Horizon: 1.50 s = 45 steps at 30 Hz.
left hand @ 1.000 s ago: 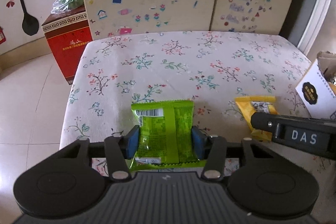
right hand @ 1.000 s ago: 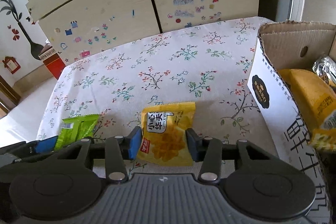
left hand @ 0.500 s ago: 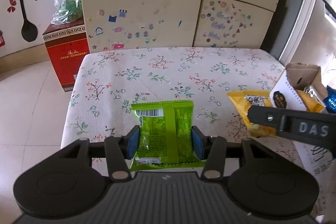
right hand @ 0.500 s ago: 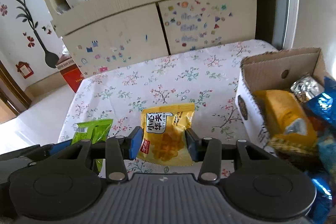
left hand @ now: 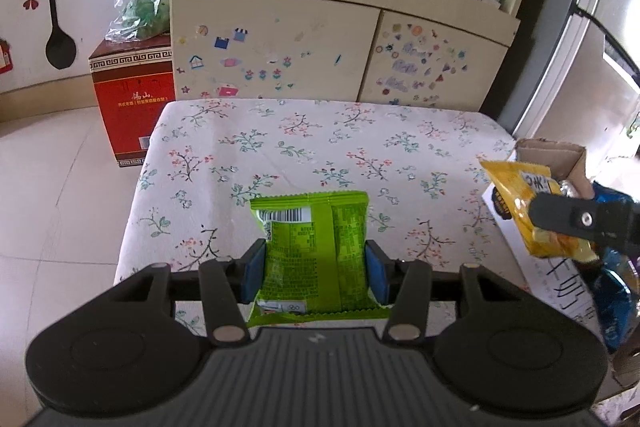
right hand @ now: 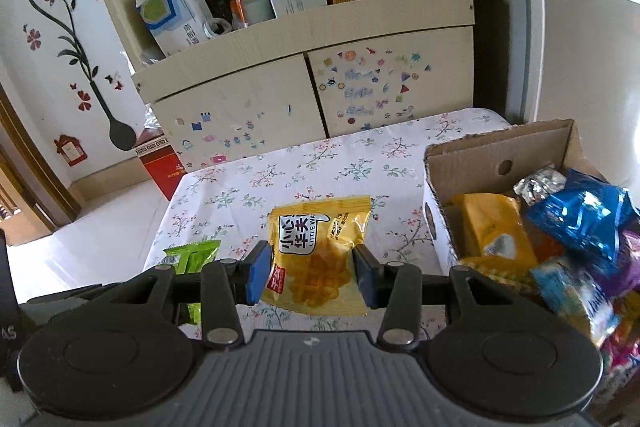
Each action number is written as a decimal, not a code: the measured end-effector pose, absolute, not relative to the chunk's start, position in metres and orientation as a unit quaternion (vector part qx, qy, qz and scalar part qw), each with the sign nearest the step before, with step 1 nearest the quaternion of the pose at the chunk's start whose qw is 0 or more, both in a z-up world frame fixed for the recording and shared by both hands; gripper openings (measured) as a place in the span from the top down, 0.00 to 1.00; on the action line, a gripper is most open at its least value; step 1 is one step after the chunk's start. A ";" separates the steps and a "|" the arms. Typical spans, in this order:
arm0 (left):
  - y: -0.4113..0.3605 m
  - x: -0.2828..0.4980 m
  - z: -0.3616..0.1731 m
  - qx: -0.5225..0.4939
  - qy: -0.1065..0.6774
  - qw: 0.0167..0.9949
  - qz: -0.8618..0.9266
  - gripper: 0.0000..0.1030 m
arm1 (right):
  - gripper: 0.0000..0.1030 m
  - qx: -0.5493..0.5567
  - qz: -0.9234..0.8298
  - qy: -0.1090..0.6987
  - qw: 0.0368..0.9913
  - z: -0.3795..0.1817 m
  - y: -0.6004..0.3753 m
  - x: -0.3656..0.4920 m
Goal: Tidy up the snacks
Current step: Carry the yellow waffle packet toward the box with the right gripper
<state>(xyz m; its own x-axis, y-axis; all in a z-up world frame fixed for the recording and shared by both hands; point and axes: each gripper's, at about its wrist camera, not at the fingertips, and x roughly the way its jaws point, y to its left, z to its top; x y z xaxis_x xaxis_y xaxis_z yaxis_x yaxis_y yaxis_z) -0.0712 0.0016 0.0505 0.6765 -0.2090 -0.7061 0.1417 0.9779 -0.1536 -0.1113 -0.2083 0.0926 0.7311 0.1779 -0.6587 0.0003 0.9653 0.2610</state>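
My left gripper [left hand: 316, 275] is shut on a green snack packet [left hand: 316, 239] and holds it in the air above the flowered table [left hand: 320, 143]. My right gripper [right hand: 310, 277] is shut on a yellow snack packet [right hand: 316, 255], also lifted above the table. The yellow packet also shows in the left wrist view [left hand: 528, 203], close to the cardboard box [left hand: 548, 155]. The green packet also shows in the right wrist view [right hand: 192, 259], to the left. The cardboard box [right hand: 496, 155] at the right holds several snack packets.
A cream cabinet [left hand: 320, 43] with stickers and cluttered shelves stands behind the table. A red carton [left hand: 132, 99] with a plastic bag on it stands on the floor at the left. A fridge [right hand: 580, 27] is behind the box.
Both grippers have risen well above the table with their packets. The right gripper and yellow packet have moved toward the box, whose contents now show.
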 end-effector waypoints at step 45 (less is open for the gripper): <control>-0.177 -0.140 0.113 -0.003 0.346 0.897 -0.275 0.51 | 0.49 0.269 -0.065 0.265 0.924 0.136 -0.377 -0.190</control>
